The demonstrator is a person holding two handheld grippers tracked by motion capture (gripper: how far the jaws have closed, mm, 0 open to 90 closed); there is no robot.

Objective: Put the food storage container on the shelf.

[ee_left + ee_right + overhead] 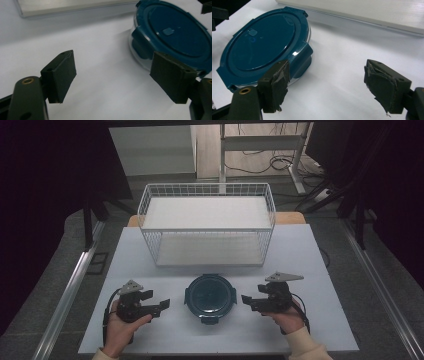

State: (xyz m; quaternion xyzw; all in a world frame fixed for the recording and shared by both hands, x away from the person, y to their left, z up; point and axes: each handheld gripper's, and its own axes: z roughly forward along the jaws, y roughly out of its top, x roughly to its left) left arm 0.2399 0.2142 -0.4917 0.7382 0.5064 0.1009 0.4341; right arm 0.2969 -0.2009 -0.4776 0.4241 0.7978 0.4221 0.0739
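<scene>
Done: nothing apparent; lidded box [210, 296] sits untouched on desk [310, 270], rack [207, 224] bare.
Left claw [161, 306]: apart, empty.
Right claw [248, 300]: apart, empty.
Left: likely everything.

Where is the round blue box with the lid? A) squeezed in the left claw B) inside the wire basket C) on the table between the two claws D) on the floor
C: the round blue box sits on the white table, with the left claw open on one side, the right claw open on the other, and the wire basket behind it.
</scene>
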